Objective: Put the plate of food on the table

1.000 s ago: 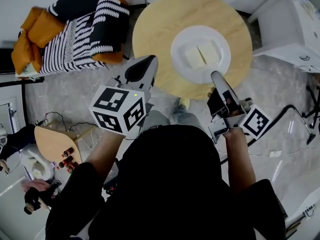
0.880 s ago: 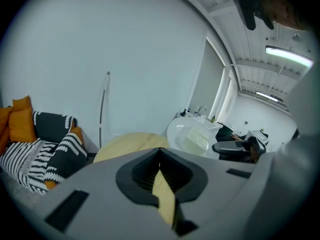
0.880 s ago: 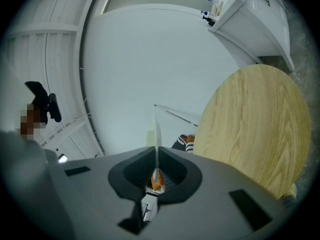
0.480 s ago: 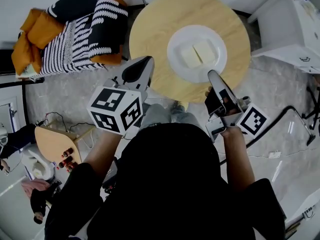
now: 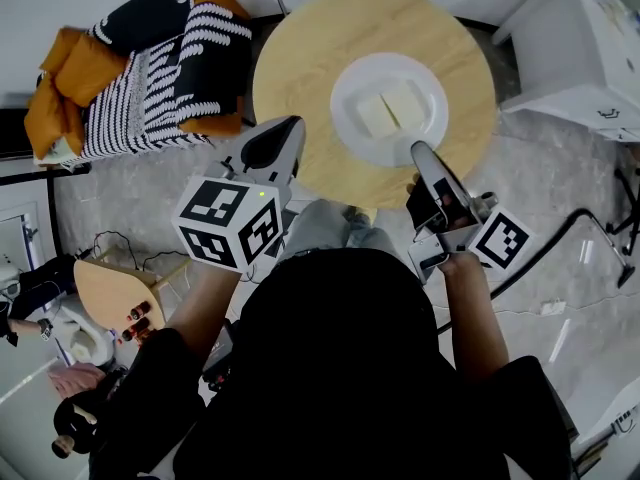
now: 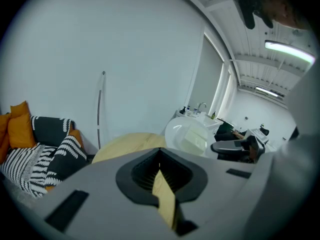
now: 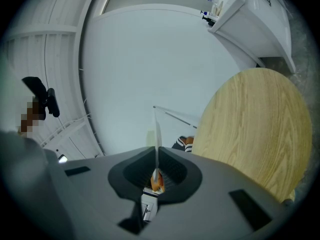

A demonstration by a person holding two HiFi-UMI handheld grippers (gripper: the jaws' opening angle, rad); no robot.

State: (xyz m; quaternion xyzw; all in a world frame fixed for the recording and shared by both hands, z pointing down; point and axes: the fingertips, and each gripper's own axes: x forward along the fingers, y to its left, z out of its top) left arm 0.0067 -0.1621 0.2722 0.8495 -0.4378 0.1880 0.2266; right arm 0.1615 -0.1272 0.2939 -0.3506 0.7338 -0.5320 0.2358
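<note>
A white plate (image 5: 345, 108) with two pale slabs of food (image 5: 392, 108) hangs over the round wooden table (image 5: 300, 58). My right gripper (image 5: 418, 151) is shut on its near rim. In the right gripper view the plate (image 7: 158, 129) shows edge-on as a thin white line running out of the gripper (image 7: 157, 156), apart from the tabletop (image 7: 250, 129). My left gripper (image 5: 285, 126) is shut and holds nothing, at the table's near left edge. The left gripper view looks past the gripper (image 6: 159, 156) to the plate (image 6: 175, 129) and the right gripper (image 6: 235, 146).
A sofa (image 5: 140, 58) with striped and orange cushions stands left of the table. A white cabinet (image 5: 580, 48) is at the right. A small wooden side table (image 5: 110, 293) and another person (image 5: 70, 418) are at the lower left. A cable (image 5: 590, 228) lies on the floor.
The whole view has slid slightly left. The plate and both grippers keep nearly the same place over the table. The person at the lower left has shifted.
</note>
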